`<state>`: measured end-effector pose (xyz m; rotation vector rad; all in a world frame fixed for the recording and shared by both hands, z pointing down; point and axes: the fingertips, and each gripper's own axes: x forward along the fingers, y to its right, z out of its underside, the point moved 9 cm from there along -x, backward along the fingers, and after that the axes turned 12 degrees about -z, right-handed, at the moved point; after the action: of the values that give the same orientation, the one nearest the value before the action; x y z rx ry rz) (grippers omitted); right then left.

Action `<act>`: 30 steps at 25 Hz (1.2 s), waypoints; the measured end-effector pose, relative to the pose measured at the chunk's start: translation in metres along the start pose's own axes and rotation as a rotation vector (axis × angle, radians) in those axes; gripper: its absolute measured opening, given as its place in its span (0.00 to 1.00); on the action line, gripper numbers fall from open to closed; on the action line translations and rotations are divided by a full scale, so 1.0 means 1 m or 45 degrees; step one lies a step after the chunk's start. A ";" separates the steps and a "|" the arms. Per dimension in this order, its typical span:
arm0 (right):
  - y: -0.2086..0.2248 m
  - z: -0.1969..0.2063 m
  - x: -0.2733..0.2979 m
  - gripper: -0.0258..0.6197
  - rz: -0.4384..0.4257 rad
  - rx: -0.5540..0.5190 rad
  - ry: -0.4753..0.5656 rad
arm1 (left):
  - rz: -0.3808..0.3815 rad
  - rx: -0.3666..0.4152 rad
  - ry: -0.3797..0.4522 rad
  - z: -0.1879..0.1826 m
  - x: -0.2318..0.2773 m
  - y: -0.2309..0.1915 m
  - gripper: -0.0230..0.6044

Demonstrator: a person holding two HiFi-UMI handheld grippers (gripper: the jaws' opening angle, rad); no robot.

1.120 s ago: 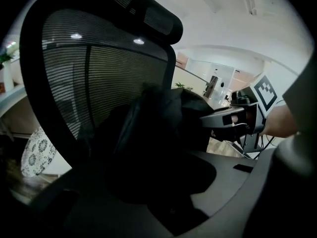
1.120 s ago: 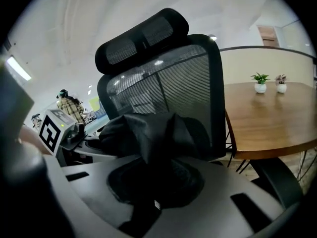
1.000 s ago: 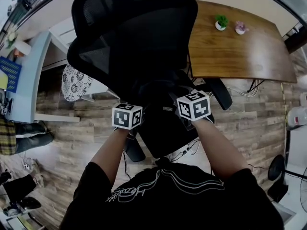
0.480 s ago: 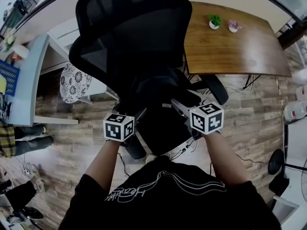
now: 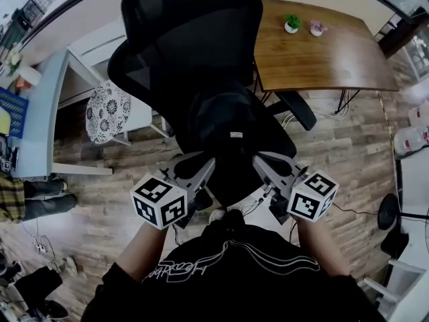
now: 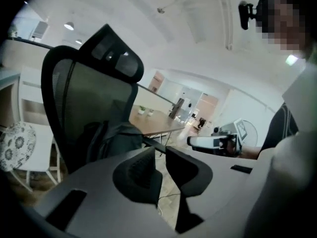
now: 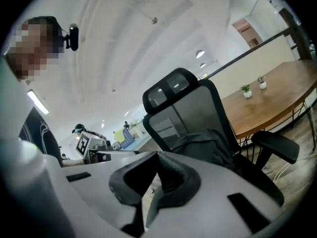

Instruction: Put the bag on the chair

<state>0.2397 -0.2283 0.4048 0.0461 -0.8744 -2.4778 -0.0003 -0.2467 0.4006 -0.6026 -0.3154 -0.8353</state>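
Note:
The black bag (image 5: 231, 123) rests on the seat of the black mesh office chair (image 5: 188, 39), leaning against its backrest. Both grippers hover in front of the seat, clear of the bag. My left gripper (image 5: 203, 168) is at the seat's front left corner; its jaws are closing, a narrow gap still shows, and nothing is between them. My right gripper (image 5: 263, 162) is at the front right, shut on nothing. In the left gripper view the bag (image 6: 116, 138) lies beyond the left gripper (image 6: 161, 152). The right gripper view shows the bag (image 7: 198, 145) past the right gripper (image 7: 158, 157).
A brown wooden table (image 5: 315, 52) with two small potted plants (image 5: 291, 23) stands behind the chair at the right. A white patterned stool (image 5: 107, 111) and a pale desk (image 5: 40, 106) are at the left. Cables lie on the wood floor (image 5: 348, 153) under the chair.
Both grippers have drawn back from the bag toward me and moved apart. The bag stays on the seat.

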 end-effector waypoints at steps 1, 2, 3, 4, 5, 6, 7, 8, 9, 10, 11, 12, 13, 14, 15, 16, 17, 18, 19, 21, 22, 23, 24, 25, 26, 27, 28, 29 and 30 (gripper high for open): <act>-0.008 0.000 -0.003 0.03 -0.008 0.003 0.032 | 0.057 0.002 0.031 -0.004 -0.008 0.007 0.13; -0.016 0.001 -0.006 0.03 -0.026 0.013 0.066 | 0.125 -0.007 0.056 -0.007 -0.014 0.015 0.12; -0.024 0.002 -0.008 0.03 -0.049 0.021 0.095 | 0.193 -0.024 0.073 -0.009 -0.019 0.022 0.11; -0.031 0.002 -0.008 0.03 -0.070 0.023 0.116 | 0.252 -0.042 0.081 -0.010 -0.024 0.028 0.11; -0.039 0.003 -0.009 0.03 -0.084 0.020 0.127 | 0.297 -0.053 0.084 -0.011 -0.028 0.035 0.10; -0.046 0.004 -0.009 0.03 -0.091 0.015 0.131 | 0.325 -0.052 0.083 -0.011 -0.033 0.040 0.10; -0.053 0.005 -0.008 0.03 -0.093 0.008 0.133 | 0.340 -0.038 0.080 -0.011 -0.037 0.045 0.10; -0.059 0.005 -0.008 0.03 -0.092 -0.003 0.134 | 0.342 -0.016 0.076 -0.011 -0.041 0.048 0.10; -0.064 0.005 -0.009 0.03 -0.090 -0.018 0.136 | 0.338 0.012 0.074 -0.011 -0.044 0.051 0.10; -0.070 0.005 -0.010 0.03 -0.089 -0.035 0.138 | 0.333 0.039 0.078 -0.010 -0.047 0.052 0.10; -0.074 0.006 -0.012 0.03 -0.089 -0.051 0.142 | 0.327 0.067 0.087 -0.010 -0.051 0.054 0.10; -0.079 0.006 -0.014 0.03 -0.086 -0.063 0.145 | 0.319 0.094 0.097 -0.009 -0.055 0.055 0.10; -0.082 0.007 -0.015 0.03 -0.082 -0.074 0.149 | 0.310 0.120 0.106 -0.008 -0.059 0.055 0.10; -0.085 0.007 -0.017 0.03 -0.077 -0.084 0.152 | 0.302 0.143 0.110 -0.007 -0.062 0.056 0.10; -0.088 0.008 -0.017 0.03 -0.074 -0.096 0.155 | 0.296 0.162 0.111 -0.006 -0.065 0.056 0.10; -0.092 0.008 -0.018 0.03 -0.073 -0.109 0.155 | 0.292 0.175 0.111 -0.006 -0.068 0.055 0.10; -0.095 0.009 -0.018 0.03 -0.073 -0.123 0.153 | 0.290 0.183 0.110 -0.005 -0.071 0.055 0.10; -0.098 0.011 -0.017 0.03 -0.074 -0.136 0.148 | 0.288 0.188 0.109 -0.004 -0.074 0.054 0.10; -0.101 0.013 -0.016 0.03 -0.074 -0.145 0.144 | 0.285 0.189 0.109 -0.003 -0.075 0.053 0.10; -0.104 0.015 -0.016 0.03 -0.069 -0.153 0.139 | 0.275 0.181 0.105 -0.001 -0.077 0.050 0.10; -0.104 0.016 -0.016 0.03 -0.064 -0.154 0.138 | 0.271 0.173 0.103 0.001 -0.077 0.048 0.10; -0.103 0.016 -0.016 0.03 -0.057 -0.152 0.136 | 0.269 0.165 0.102 0.002 -0.078 0.046 0.10; -0.103 0.017 -0.017 0.03 -0.049 -0.151 0.134 | 0.269 0.155 0.100 0.004 -0.078 0.044 0.10; -0.102 0.017 -0.018 0.03 -0.040 -0.150 0.131 | 0.270 0.147 0.098 0.006 -0.078 0.043 0.10; -0.102 0.018 -0.019 0.03 -0.031 -0.148 0.128 | 0.271 0.142 0.095 0.008 -0.077 0.042 0.10; -0.102 0.019 -0.021 0.03 -0.024 -0.147 0.124 | 0.270 0.139 0.092 0.009 -0.077 0.043 0.10; -0.103 0.020 -0.022 0.03 -0.018 -0.145 0.121 | 0.270 0.138 0.089 0.011 -0.077 0.043 0.10; -0.104 0.021 -0.023 0.03 -0.014 -0.144 0.118 | 0.271 0.136 0.085 0.012 -0.077 0.044 0.10; -0.105 0.022 -0.024 0.03 -0.012 -0.143 0.116 | 0.275 0.135 0.080 0.012 -0.077 0.046 0.10</act>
<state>0.2093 -0.1348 0.3564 0.1230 -0.6975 -2.5082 -0.0145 -0.1697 0.3561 -0.5004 -0.2307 -0.6245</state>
